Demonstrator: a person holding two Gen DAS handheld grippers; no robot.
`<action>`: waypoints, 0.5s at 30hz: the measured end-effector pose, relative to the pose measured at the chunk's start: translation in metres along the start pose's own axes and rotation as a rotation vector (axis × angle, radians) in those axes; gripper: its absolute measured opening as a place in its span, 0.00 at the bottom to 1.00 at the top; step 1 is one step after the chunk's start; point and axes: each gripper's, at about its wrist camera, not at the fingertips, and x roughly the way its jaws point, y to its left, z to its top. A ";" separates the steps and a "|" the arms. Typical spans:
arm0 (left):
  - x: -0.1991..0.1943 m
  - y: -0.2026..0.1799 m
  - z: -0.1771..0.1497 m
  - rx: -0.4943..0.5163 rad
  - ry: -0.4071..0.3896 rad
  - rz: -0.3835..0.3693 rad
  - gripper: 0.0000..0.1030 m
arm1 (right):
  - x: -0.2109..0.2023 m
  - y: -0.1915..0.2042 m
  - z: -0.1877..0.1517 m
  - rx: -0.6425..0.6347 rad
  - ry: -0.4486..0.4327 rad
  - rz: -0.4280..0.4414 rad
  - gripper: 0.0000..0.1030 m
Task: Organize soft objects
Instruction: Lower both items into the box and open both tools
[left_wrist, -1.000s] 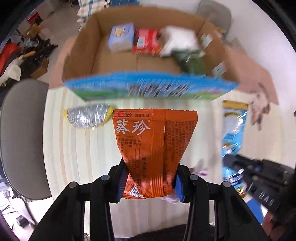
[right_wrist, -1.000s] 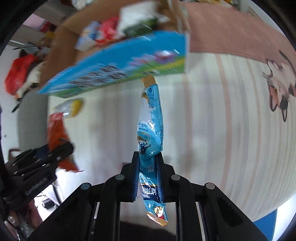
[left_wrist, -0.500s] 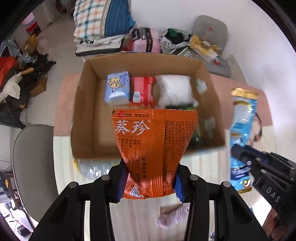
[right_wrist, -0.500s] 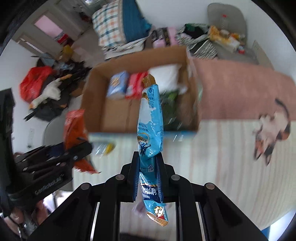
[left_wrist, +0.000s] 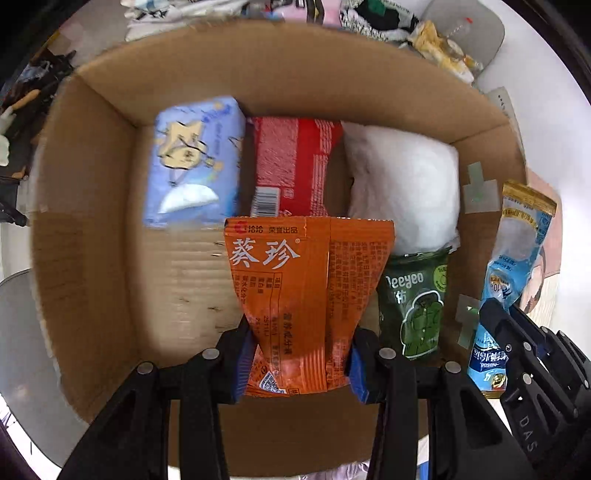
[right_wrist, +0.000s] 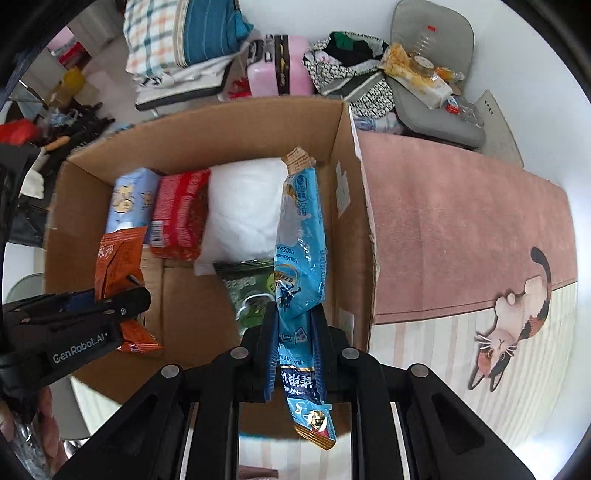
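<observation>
My left gripper (left_wrist: 301, 354) is shut on an orange snack packet (left_wrist: 306, 291) and holds it over the open cardboard box (left_wrist: 92, 229). My right gripper (right_wrist: 293, 328) is shut on a long blue packet (right_wrist: 299, 251), held above the box's right side; that packet also shows in the left wrist view (left_wrist: 517, 258). In the box lie a light blue tissue pack (left_wrist: 195, 162), a red pack (left_wrist: 295, 166), a white soft bag (left_wrist: 402, 184) and a dark green pouch (left_wrist: 417, 299). The left gripper and orange packet show in the right wrist view (right_wrist: 118, 266).
The box stands on a striped table (right_wrist: 436, 343) next to a pink cat-print mat (right_wrist: 461, 229). A grey chair (left_wrist: 18, 350) is at the left. Behind the box are a pink case (right_wrist: 279, 66), folded bedding (right_wrist: 188, 37) and a cluttered grey chair (right_wrist: 432, 74).
Both grippers have risen from the table and moved forward over the box, each still holding its packet. The box interior now fills the left wrist view.
</observation>
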 end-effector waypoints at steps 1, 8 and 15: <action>0.003 -0.001 0.000 0.002 0.005 -0.003 0.38 | 0.005 0.000 0.001 0.000 0.007 -0.009 0.17; 0.010 -0.005 -0.001 -0.007 0.065 -0.053 0.44 | 0.024 0.001 0.013 0.011 0.041 -0.055 0.20; -0.023 0.000 -0.009 0.013 0.003 -0.020 0.60 | 0.007 -0.004 0.013 0.021 0.039 -0.026 0.66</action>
